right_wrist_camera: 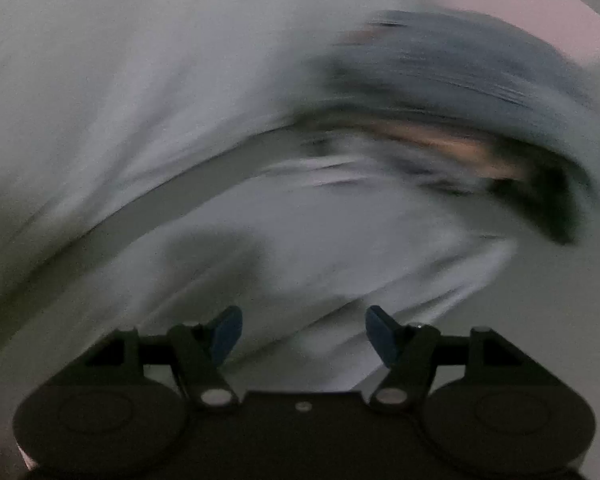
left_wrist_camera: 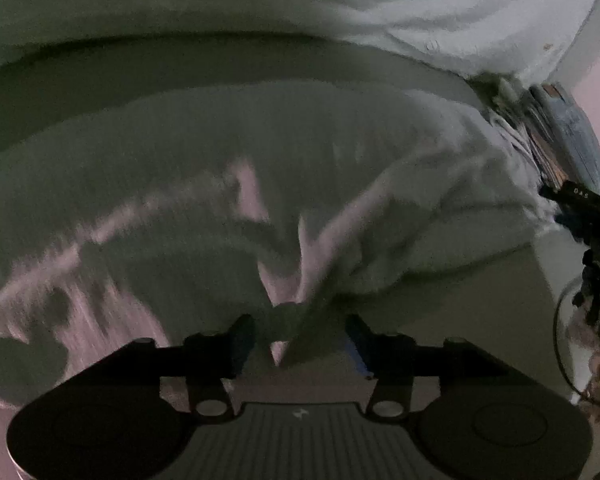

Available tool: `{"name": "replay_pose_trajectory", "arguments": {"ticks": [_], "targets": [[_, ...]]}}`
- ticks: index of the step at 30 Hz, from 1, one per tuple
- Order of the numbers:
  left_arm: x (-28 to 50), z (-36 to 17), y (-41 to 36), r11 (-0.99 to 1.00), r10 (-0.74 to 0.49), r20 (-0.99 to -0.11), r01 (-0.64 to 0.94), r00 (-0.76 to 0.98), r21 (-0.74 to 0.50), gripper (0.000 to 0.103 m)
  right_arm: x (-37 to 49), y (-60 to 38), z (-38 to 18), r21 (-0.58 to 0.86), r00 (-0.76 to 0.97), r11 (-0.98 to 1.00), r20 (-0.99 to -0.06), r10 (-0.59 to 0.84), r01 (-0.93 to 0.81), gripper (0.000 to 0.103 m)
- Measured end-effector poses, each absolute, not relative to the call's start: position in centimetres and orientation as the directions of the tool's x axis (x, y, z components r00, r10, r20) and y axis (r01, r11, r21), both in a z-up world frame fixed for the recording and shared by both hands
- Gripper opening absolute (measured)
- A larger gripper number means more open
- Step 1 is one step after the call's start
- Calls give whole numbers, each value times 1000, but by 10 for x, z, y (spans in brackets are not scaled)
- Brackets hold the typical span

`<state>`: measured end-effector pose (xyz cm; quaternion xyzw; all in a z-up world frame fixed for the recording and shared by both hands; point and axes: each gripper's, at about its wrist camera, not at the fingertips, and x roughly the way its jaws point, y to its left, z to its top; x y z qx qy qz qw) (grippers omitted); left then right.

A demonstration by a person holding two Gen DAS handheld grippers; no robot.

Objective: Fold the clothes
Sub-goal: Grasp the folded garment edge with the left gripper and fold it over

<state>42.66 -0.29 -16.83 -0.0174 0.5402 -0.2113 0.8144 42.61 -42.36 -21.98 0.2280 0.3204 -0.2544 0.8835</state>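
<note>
A pale garment (left_wrist_camera: 284, 216), creased into ridges and seemingly pinkish where folds catch light, lies spread on the bed (left_wrist_camera: 180, 12). The left gripper (left_wrist_camera: 300, 332) stands open over its bunched edge; the right gripper (right_wrist_camera: 304, 332) is open too, empty.

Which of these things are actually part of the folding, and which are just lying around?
Part of the job:
- pale garment, crumpled ahead of the left gripper, a fold lying between its open jaws
- right gripper, open, over the same pale cloth

Lying about:
- stack of folded clothes, blue denim at its far side
- bed sheet underneath
- black device at the edge
</note>
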Motion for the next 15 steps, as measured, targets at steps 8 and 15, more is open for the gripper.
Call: {"name": "replay_pose_trajectory", "arguments": {"ticks": [8, 15], "targets": [[455, -170, -9, 935, -314, -886, 274, 342, -225, 55, 454, -484, -253, 233, 568, 597, -680, -464, 768, 50], [466, -178, -9, 947, -275, -900, 254, 337, -194, 55, 435, -480, -210, 52, 573, 684, -593, -565, 728, 1]]}}
